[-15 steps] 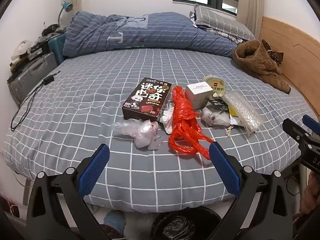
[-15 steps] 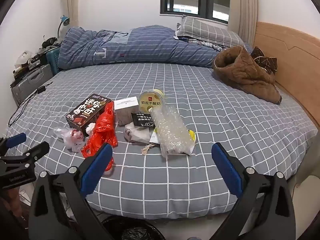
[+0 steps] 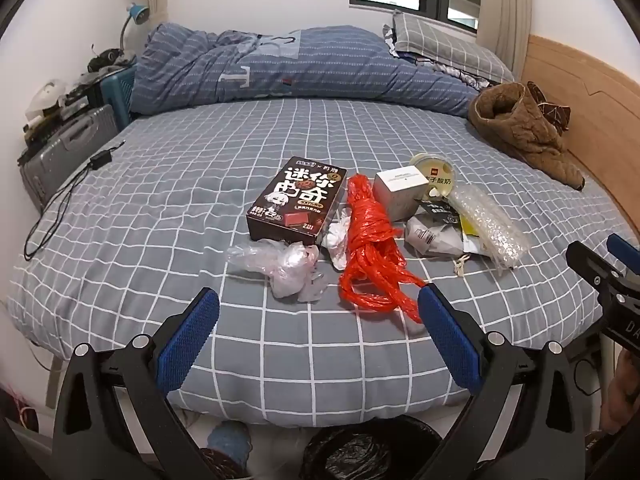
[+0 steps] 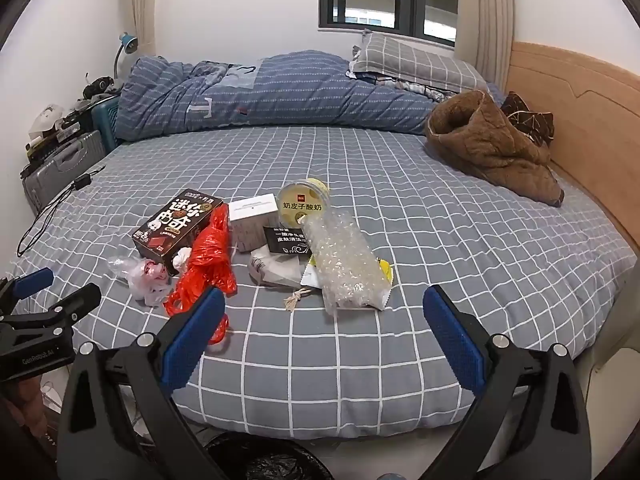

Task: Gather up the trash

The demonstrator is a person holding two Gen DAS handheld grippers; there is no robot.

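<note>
Trash lies in a cluster on the grey checked bed: a dark chocolate box (image 3: 298,203) (image 4: 176,226), a red plastic bag (image 3: 370,244) (image 4: 208,256), a clear crumpled bag (image 3: 286,266) (image 4: 142,276), a white box (image 3: 400,192) (image 4: 254,216), a yellow yoghurt cup (image 3: 434,172) (image 4: 306,200), a bubble-wrap sleeve (image 3: 488,226) (image 4: 346,268) and a grey pouch (image 3: 430,236) (image 4: 276,268). My left gripper (image 3: 318,334) hovers open short of the clear bag and red bag. My right gripper (image 4: 324,340) is open, just before the bubble wrap. Both hold nothing.
A bin with a black liner (image 3: 352,454) (image 4: 264,460) stands on the floor below the bed edge. A folded blue duvet (image 3: 280,68), a pillow (image 4: 412,60) and a brown jacket (image 3: 524,132) lie farther back. A suitcase (image 3: 64,152) and a cable (image 3: 60,208) are at the left.
Both grippers have shifted only slightly; the trash sits a little differently in each view. Nothing was picked up or moved.
</note>
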